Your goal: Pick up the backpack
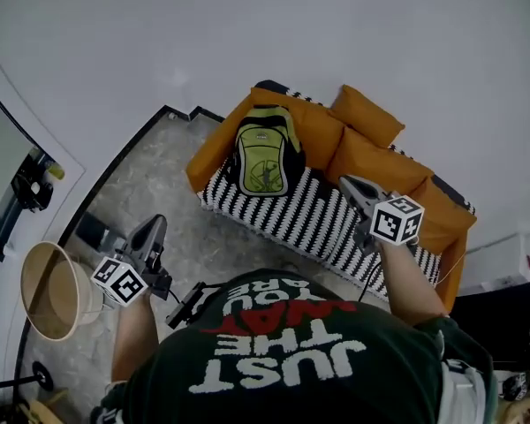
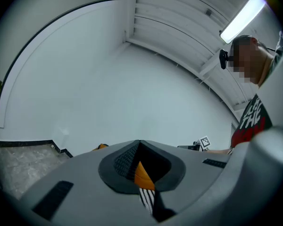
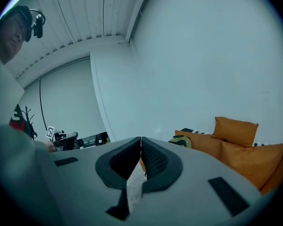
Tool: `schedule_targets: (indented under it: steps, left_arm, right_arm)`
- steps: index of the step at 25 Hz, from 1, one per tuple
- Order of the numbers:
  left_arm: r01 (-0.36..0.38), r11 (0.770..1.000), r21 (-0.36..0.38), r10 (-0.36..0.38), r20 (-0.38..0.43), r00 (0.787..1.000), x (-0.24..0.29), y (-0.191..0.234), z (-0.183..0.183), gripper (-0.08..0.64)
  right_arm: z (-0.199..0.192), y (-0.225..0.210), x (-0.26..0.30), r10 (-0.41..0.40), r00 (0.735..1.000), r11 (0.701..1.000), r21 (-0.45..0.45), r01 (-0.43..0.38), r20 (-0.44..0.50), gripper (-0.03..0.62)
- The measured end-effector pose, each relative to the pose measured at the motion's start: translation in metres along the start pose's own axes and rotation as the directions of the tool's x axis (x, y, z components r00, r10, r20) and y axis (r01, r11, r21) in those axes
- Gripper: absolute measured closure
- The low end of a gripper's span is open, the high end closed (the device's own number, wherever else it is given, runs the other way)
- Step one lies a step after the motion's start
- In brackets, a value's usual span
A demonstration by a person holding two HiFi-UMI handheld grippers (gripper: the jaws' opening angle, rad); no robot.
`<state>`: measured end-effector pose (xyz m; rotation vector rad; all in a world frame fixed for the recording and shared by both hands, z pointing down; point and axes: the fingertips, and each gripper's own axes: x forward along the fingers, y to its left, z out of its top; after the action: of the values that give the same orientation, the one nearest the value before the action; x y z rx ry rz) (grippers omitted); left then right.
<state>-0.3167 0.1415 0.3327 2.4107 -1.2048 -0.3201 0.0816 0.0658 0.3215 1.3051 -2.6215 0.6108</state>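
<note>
While the person stood on the speckled grey floor [image 1: 150, 184], the head view showed the green-and-black fabric backpack [image 1: 265, 153] propped upright at the left end of the orange sofa with a black-and-white striped seat cover [image 1: 283, 215]. The backpack leaned against the sofa's back, just beside the loose orange cushions [image 1: 367, 117]. The left gripper [image 1: 150, 228] hung over the floor, well apart from the backpack. The right gripper [image 1: 352, 186] hung above the striped seat, to the backpack's right and not touching it. A round beige basket [image 1: 51, 291] stood on the floor at the far left.

In the left gripper view, that gripper's jaws were clenched together on nothing, with a sliver of orange and striped sofa showing behind them and a plain white wall [image 2: 132, 88] beyond.

In the right gripper view, the right gripper's jaws were likewise pressed together and empty. The backpack peeked past them at the sofa's near end, ahead of the tips, with the cushions to its right.
</note>
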Motion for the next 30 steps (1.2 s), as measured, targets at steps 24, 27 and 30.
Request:
schedule_targets:
  steps: [24, 27, 30]
  left_arm:
    - [-0.195, 0.981, 0.007, 0.194, -0.151, 0.969, 0.274, 0.091, -0.020, 0.557]
    - [-0.158, 0.987, 0.003, 0.155, -0.197, 0.968, 0.296, 0.119, -0.032, 0.558]
    - [-0.106, 0.994, 0.008, 0.104, -0.266, 0.958, 0.321, 0.146, -0.053, 0.557]
  right_arm:
    - [0.049, -0.209, 0.228, 0.265, 0.953, 0.961, -0.033, -0.273, -0.149, 0.461]
    - [0.040, -0.212, 0.245, 0.252, 0.951, 0.965, -0.035, -0.262, -0.180, 0.414]
    - [0.026, -0.213, 0.263, 0.233, 0.949, 0.967, -0.052, -0.250, -0.214, 0.355]
